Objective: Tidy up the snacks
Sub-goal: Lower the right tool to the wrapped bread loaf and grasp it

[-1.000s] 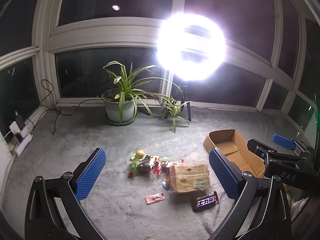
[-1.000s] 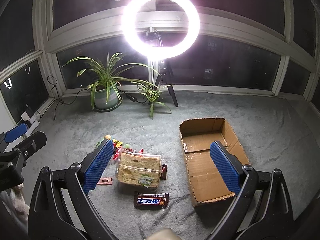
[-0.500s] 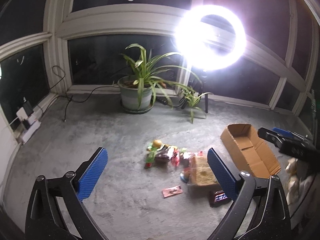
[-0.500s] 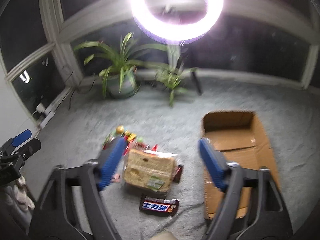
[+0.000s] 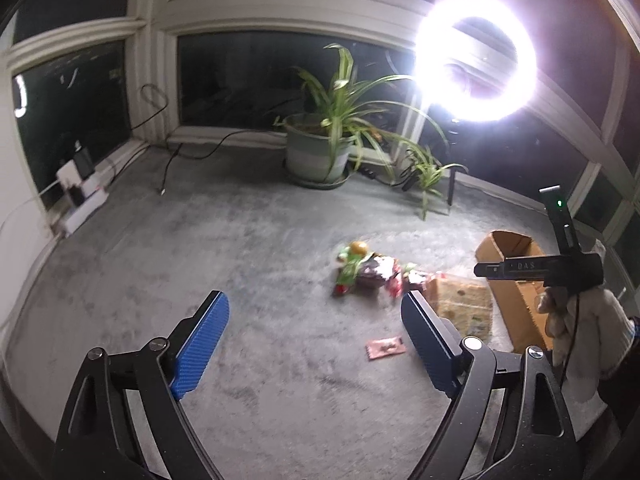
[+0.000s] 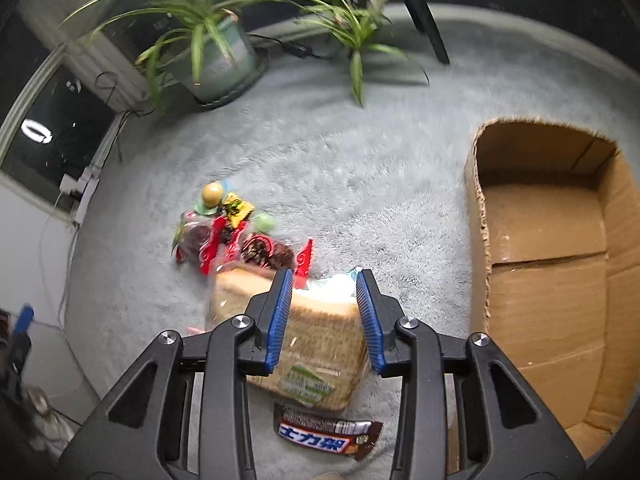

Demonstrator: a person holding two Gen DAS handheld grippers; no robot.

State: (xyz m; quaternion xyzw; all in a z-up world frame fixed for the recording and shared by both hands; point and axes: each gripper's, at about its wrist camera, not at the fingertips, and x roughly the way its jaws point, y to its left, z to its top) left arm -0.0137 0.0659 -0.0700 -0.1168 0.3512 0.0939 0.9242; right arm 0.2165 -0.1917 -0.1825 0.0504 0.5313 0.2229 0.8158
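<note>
Right tool (image 6: pixel 323 276): poised directly above the bagged bread loaf (image 6: pixel 316 360), lower centre of the right wrist frame. Its blue pads stand at a narrow-to-moderate gap, one on either side of the bag's gathered top end. Contact with the plastic cannot be confirmed; motion blur obscures the margin. Nothing is judged to be held yet.

Governing relation: the loaf lies straight ahead of and beneath the right tool, its long axis running from the lower edge of the frame toward the upper centre, roughly in line with the fingers. The pads therefore bracket its narrow width, which favours a closing grasp.

Cardboard box (image 6: pixel 548 264): open, empty as far as visible, at the right of the same frame, well apart from the loaf across bare carpet.

Chocolate bar (image 6: pixel 326 432): just below the loaf, near the bottom edge. Small mixed packets (image 6: pixel 236 236) lie just above and left of the loaf.

Left tool (image 5: pixel 316 340): wide open, holding nothing, high above the carpet; the snack pile sits at right of centre in its frame, well apart. The right tool is plainly the nearer.
</note>
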